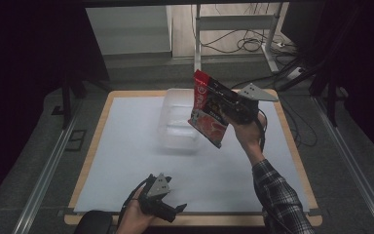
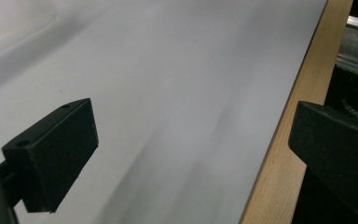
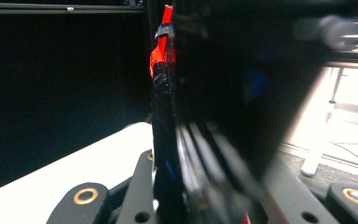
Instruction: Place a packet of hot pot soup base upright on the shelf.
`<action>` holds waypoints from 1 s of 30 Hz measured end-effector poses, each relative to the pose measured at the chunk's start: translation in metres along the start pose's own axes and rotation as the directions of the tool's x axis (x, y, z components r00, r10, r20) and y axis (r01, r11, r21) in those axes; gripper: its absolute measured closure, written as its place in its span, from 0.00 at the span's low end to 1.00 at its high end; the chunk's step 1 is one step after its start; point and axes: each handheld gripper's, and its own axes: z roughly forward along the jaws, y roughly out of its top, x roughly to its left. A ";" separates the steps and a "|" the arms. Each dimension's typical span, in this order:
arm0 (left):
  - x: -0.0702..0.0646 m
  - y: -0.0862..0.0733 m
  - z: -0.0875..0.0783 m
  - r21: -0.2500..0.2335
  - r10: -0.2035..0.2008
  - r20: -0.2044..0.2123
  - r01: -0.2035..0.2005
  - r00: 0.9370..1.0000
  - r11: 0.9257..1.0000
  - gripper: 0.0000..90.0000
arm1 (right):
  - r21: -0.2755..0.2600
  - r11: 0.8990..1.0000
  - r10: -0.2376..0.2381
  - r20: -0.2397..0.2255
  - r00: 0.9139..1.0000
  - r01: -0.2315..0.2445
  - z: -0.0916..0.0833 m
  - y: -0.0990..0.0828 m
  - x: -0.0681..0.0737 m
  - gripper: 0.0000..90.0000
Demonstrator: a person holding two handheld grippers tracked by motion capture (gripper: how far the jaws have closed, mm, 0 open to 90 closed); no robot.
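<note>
A red snack bag point(image 1: 207, 109) with a black panel hangs tilted in the air over the table's right half. My right gripper point(image 1: 222, 105) is shut on the bag's right side, a hand and plaid sleeve behind it. In the right gripper view the bag point(image 3: 161, 51) stands edge-on, pinched between the jaws of the right gripper point(image 3: 168, 186). My left gripper point(image 1: 175, 210) lies low near the table's front edge, open with nothing between its jaws. In the left gripper view the left gripper point(image 2: 191, 158) has its jaws wide apart over bare white surface.
A clear plastic container point(image 1: 177, 122) sits on the white mat point(image 1: 121, 151) just left of the bag, near the table's far side. The wooden table edge point(image 2: 289, 140) runs beside the left gripper. A metal stand and cables lie beyond the table.
</note>
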 end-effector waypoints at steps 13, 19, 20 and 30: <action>0.004 -0.003 0.000 -0.009 -0.015 0.004 0.015 1.000 1.000 0.00 | -0.008 1.000 -0.004 -0.070 0.998 0.003 0.058 -0.002 0.011 0.87; 0.005 -0.003 -0.002 -0.019 -0.023 0.008 0.023 1.000 1.000 0.00 | -0.012 1.000 -0.012 -0.096 0.995 0.011 0.081 -0.007 0.019 0.87; 0.005 -0.003 -0.002 -0.022 -0.027 0.012 0.027 1.000 0.999 0.00 | -0.013 1.000 -0.015 -0.102 0.995 0.014 0.084 -0.009 0.021 0.87; 0.005 -0.003 -0.002 -0.021 -0.027 0.020 0.027 0.999 0.999 0.00 | 0.051 0.998 -0.032 -0.118 0.992 0.038 0.100 -0.038 0.029 0.86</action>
